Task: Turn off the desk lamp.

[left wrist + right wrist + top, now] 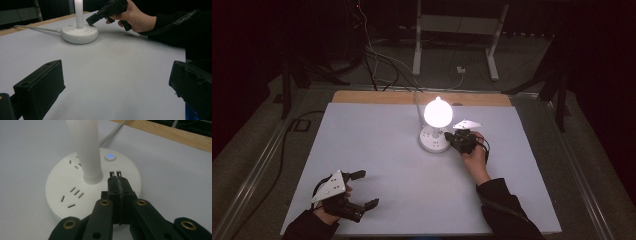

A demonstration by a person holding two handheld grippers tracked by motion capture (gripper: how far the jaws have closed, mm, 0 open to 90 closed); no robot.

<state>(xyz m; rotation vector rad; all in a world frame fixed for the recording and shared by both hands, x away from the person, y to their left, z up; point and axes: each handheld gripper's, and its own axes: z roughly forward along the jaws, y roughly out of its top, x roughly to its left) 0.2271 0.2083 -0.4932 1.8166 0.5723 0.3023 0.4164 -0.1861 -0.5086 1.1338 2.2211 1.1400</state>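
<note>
Lit white lamp (435,122) at table (377,145) rear centre, right gripper (117,180) jaws pressed together, empty, tips over lamp base (75,195) near blue button (110,157), left gripper (364,189) jaws wide apart, empty, near front edge

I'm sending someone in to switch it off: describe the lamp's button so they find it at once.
On the grey table, find the glowing lamp and its round white base. Behind the stem sits a small round button, the base's lone blue-lit spot among dark slots.
</note>
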